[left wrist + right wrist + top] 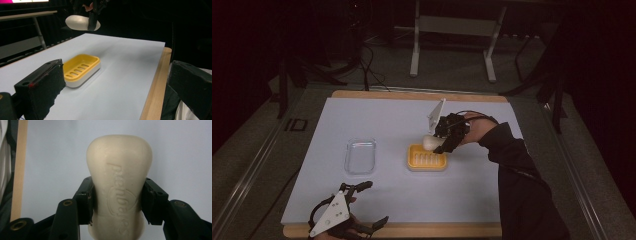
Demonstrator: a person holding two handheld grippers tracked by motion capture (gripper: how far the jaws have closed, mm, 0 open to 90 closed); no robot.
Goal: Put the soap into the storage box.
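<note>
Aloft, soap [119, 187] in right tool [117, 202] (clamped)

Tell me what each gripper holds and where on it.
The right gripper clamps the soap bar across its narrowed waist, a jaw on each side. The left gripper is open, holding nothing.

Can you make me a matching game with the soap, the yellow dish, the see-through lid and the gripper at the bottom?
Things:
1. bar of soap
2. yellow soap dish
3. clear lid
4. left gripper

Where or how:
A. lying flat on the table, left of the dish
B. open, holding nothing, near the table's front edge
C. up in the air, squeezed between the right gripper's jaws
D. sitting on the table with nothing in it

Pairs: 1-C, 2-D, 3-A, 4-B
</note>
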